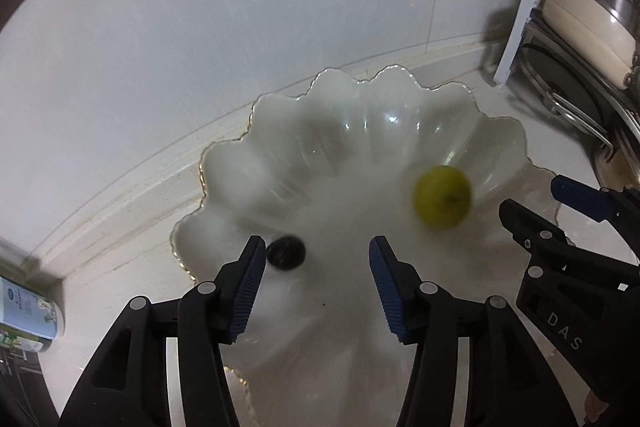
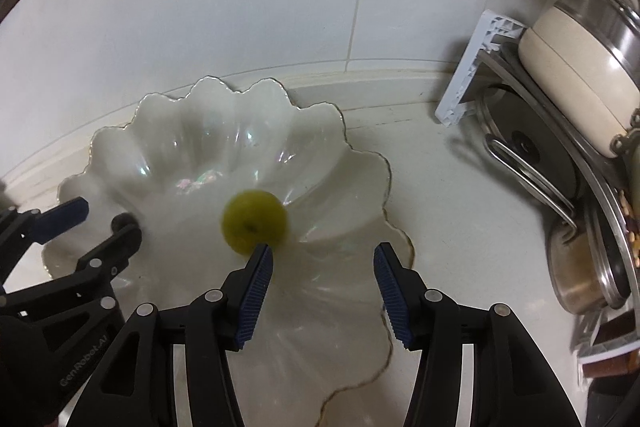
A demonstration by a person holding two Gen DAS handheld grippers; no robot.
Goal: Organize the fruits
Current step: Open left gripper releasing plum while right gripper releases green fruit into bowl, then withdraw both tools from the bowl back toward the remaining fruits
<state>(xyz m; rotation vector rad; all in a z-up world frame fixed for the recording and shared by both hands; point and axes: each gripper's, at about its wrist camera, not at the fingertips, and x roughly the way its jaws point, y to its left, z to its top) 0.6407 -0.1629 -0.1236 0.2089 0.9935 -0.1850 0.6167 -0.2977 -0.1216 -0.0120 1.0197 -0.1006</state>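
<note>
A white scalloped bowl with a thin gold rim stands on the pale counter against the tiled wall. Inside it lies a yellow-green round fruit, blurred. A small dark round fruit sits low at the bowl's left side. My left gripper is open over the bowl, nothing between its blue pads, and the dark fruit lies just beyond its left finger. My right gripper is open too and holds nothing. The green fruit lies just past its left fingertip.
A rack with a cream pot and steel lids stands at the right, with a white plastic bracket leaning beside it. A blue-and-white carton lies at the counter's left. Bare counter lies between bowl and rack.
</note>
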